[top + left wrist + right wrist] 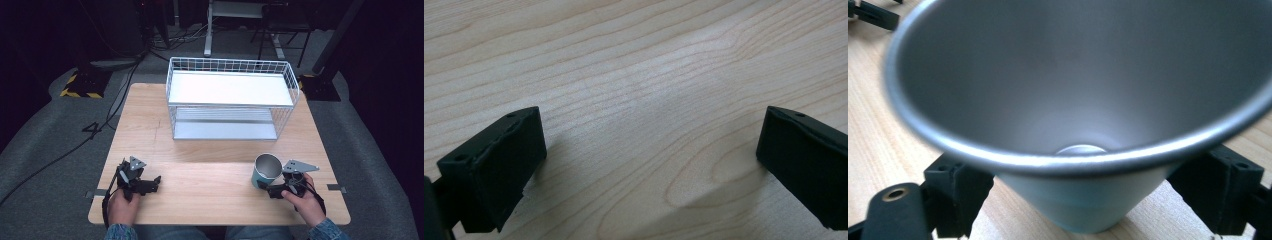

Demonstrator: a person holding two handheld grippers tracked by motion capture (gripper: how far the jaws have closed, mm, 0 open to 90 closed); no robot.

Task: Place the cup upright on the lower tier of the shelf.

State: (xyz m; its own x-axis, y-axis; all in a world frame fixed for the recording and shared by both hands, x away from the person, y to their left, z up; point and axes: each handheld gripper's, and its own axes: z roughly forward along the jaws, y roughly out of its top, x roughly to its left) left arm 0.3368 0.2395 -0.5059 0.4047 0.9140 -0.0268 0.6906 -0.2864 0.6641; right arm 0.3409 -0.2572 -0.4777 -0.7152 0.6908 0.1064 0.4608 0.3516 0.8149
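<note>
White wire rack [231, 95] (two shelves) on table [145, 130]

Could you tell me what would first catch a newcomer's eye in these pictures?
Probably the white wire shelf standing at the far middle of the wooden table. Next, the teal metal cup at the near right, clasped low down by the right gripper. The left gripper rests open at the near left.

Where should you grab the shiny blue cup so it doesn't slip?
Probably low on its blue wall. The cup stands upright and widens toward its rim, so the narrow lower part fits best between two jaws. Come level from the person's side, one jaw on each flank. That is where the right gripper sits now, its jaws beside the cup's lower body. The metal inside looks empty.
</note>
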